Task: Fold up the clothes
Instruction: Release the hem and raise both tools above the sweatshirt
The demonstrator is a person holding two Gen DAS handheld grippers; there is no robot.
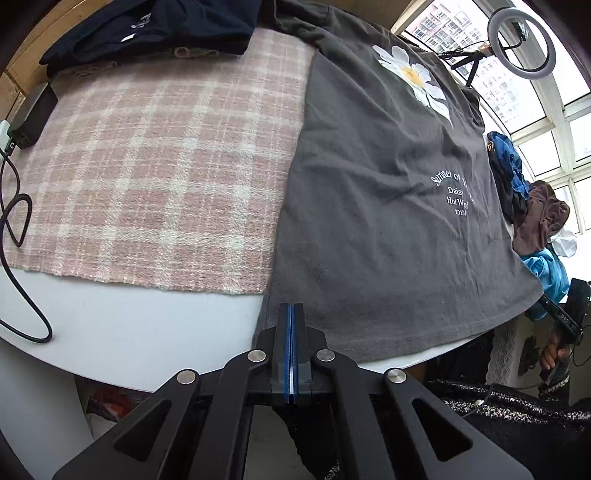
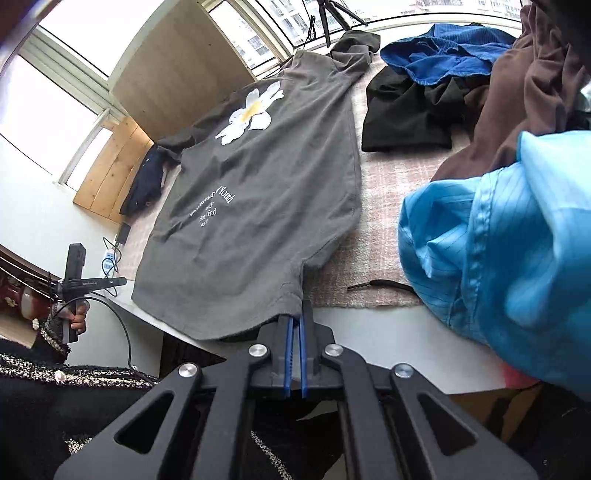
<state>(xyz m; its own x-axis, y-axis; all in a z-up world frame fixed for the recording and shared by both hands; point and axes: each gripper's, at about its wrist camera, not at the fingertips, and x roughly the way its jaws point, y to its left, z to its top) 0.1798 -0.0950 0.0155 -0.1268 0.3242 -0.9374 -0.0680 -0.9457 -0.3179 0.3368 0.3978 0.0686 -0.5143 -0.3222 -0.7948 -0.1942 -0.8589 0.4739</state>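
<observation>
T-shirt: a dark grey cotton T-shirt (image 1: 376, 206) with a white daisy print and white lettering lies spread flat on a pink-and-white checked woollen cloth (image 1: 155, 162) over a white worktop (image 1: 129, 332); its hem hangs over the near edge.
Left tongs: the left tongs (image 1: 291, 314) are closed, blue pads pressed together at the hem's left corner; whether fabric is caught between them cannot be told.
Right tongs: the right tongs (image 2: 297, 314) are clamped on the hem's right corner, a bunched fold of grey fabric lifted between the pads.
Hard to make out: part of the lettering is lost in folds; the far sleeves are cut off or crumpled.
Left view only: a folded navy garment (image 1: 147, 29) at the far edge, a black cable (image 1: 18, 221), a ring light (image 1: 521, 40) by the window.
Right view only: a shiny light-blue striped garment (image 2: 498, 236) close by, a brown garment (image 2: 524, 96), a black garment (image 2: 406, 107), and a hand (image 2: 77, 314) holding the other handle.
</observation>
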